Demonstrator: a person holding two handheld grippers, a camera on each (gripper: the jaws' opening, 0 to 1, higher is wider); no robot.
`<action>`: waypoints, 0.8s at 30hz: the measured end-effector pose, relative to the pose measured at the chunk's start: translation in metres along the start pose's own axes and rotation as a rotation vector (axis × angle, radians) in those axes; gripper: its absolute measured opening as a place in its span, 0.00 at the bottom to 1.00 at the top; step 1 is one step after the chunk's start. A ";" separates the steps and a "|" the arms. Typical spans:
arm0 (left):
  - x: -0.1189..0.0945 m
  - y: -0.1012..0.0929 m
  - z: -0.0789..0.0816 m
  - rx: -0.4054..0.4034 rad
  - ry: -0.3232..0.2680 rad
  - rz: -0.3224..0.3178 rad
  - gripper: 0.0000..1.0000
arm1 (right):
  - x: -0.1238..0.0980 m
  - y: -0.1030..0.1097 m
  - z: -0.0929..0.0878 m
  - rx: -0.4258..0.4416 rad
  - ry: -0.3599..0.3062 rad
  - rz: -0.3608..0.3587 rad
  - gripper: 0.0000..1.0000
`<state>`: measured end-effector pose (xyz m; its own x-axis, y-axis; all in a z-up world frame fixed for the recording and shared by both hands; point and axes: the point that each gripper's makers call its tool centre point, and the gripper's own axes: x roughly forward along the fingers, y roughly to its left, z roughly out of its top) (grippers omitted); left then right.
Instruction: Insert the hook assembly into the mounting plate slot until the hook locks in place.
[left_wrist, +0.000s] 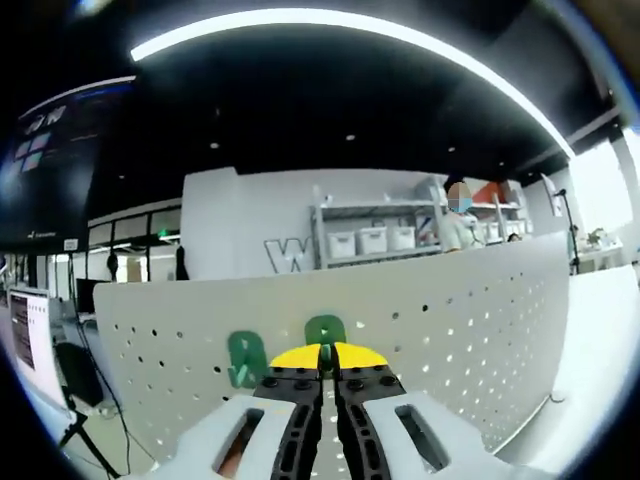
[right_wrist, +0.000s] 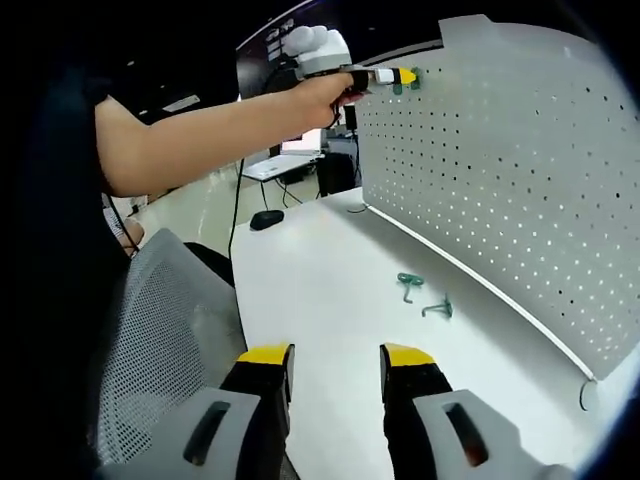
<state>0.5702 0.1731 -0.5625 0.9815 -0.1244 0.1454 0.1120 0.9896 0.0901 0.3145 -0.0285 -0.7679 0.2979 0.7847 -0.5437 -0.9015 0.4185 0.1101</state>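
My left gripper (left_wrist: 328, 352) is shut on a green hook (left_wrist: 325, 330), which it holds against the white perforated mounting plate (left_wrist: 450, 320). A second green hook (left_wrist: 245, 360) hangs on the plate just to the left. In the right gripper view, a hand holds the left gripper (right_wrist: 403, 76) high against the plate (right_wrist: 500, 170), with the green hook (right_wrist: 404, 87) at its tips. Two more green hooks (right_wrist: 410, 287) (right_wrist: 438, 308) lie on the white table near the plate's foot. My right gripper (right_wrist: 335, 365) hovers open over the table's near edge, holding nothing.
The white table (right_wrist: 320, 270) runs along the plate. A black mouse (right_wrist: 265, 218) lies at its far end, with a laptop (right_wrist: 275, 165) beyond. A grey mesh chair (right_wrist: 160, 340) stands left of the table. Shelving with bins (left_wrist: 370, 240) and a person are behind the plate.
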 end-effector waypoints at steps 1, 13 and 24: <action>0.000 0.000 0.000 0.001 0.001 0.000 0.02 | 0.000 0.000 0.000 0.001 0.001 0.000 0.33; 0.004 -0.001 -0.006 0.132 0.011 0.014 0.03 | 0.002 -0.002 -0.004 0.011 0.008 0.001 0.33; 0.011 0.005 -0.008 0.177 0.012 0.021 0.03 | 0.004 0.000 -0.005 0.013 0.013 0.006 0.33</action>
<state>0.5824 0.1768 -0.5688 0.9852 -0.1015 0.1378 0.0630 0.9638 0.2590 0.3145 -0.0279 -0.7737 0.2886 0.7810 -0.5539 -0.8991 0.4200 0.1237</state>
